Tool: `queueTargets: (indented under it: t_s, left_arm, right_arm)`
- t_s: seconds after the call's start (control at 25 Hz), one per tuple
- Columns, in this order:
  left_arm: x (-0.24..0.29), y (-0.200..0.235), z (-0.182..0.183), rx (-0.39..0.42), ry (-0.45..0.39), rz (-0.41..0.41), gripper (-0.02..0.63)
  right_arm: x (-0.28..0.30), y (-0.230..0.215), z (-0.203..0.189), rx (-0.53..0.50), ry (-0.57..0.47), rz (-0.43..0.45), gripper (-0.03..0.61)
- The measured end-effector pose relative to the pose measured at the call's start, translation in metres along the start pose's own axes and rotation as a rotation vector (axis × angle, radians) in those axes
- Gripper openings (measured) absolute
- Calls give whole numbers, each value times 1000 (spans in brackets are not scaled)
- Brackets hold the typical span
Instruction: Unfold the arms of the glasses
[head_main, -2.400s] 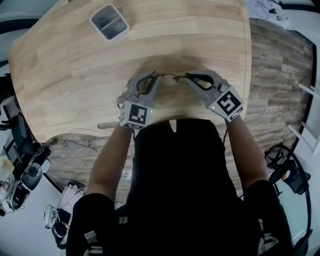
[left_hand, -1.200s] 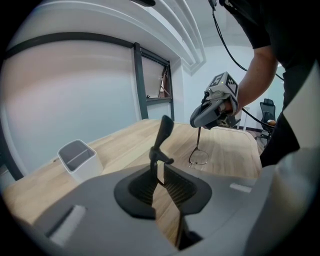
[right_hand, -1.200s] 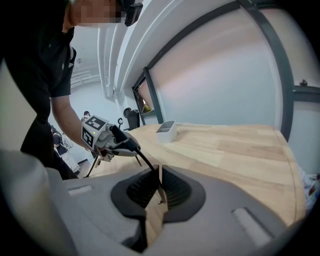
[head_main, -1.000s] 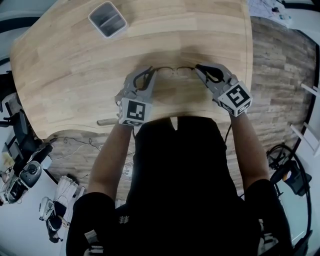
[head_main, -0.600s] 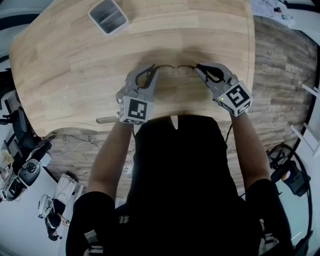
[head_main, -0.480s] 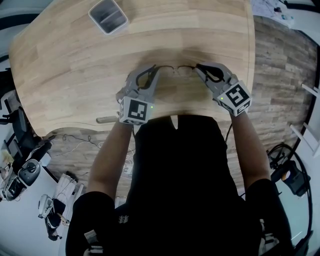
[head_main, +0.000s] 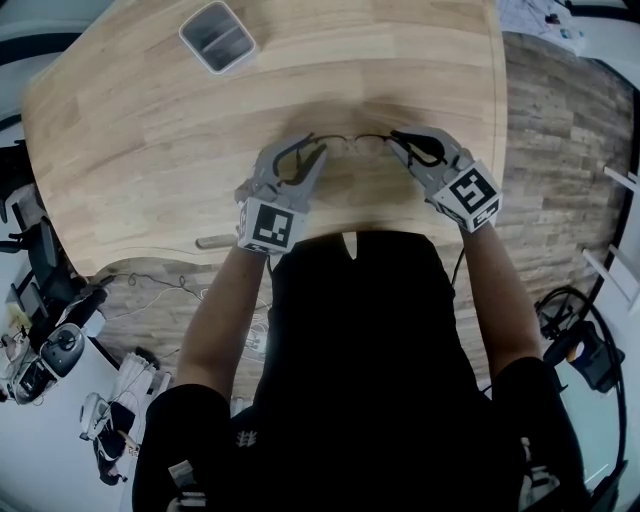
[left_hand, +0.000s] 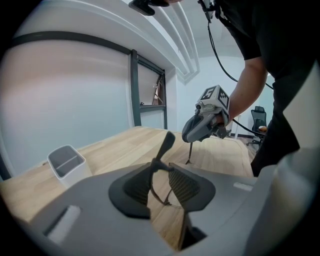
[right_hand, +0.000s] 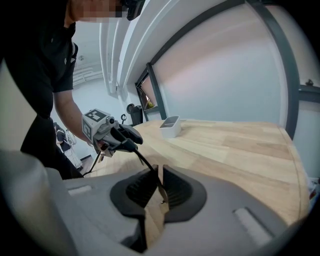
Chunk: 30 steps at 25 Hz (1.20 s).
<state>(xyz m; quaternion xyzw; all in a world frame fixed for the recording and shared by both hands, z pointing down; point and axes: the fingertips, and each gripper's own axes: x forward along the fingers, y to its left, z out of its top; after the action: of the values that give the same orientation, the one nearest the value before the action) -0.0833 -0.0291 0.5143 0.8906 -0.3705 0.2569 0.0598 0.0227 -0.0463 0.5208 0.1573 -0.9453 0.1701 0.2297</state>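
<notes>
Wooden table (head_main: 130, 130), glasses (head_main: 351, 141) thin, barely visible

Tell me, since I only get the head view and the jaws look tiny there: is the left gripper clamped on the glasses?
Observer: No. In the left gripper view the left gripper has just been opening. Its jaws stand apart, with the glasses between them, not pinched.
Operator: And the other side?
Observer: The right gripper view shows the right gripper shut on a thin part of the glasses.
</notes>
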Motion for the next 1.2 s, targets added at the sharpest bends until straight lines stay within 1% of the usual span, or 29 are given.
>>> queueTargets:
  t_s: [0.12, 0.24, 0.44, 0.52, 0.88, 1.2]
  left_arm:
    - [0, -3, 1, 5, 0, 0, 114]
    - [-3, -3, 6, 9, -3, -3, 118]
    - [-5, -4, 14, 20, -15, 0, 121]
    - [-7, -7, 17, 23, -20, 1, 123]
    - [-17, -6, 29, 35, -33, 10, 124]
    - [-29, -13, 45, 71, -57, -4, 127]
  right_arm:
    - [-2, 6, 0, -13, 0, 22, 49]
    - [-4, 8, 3, -27, 0, 19, 63]
    - [-8, 11, 6, -52, 5, 21, 120]
    - [-12, 12, 7, -62, 1, 20, 133]
    - [-22, 21, 18, -86, -6, 37, 137]
    - [-25, 39, 31, -117, -11, 45, 141]
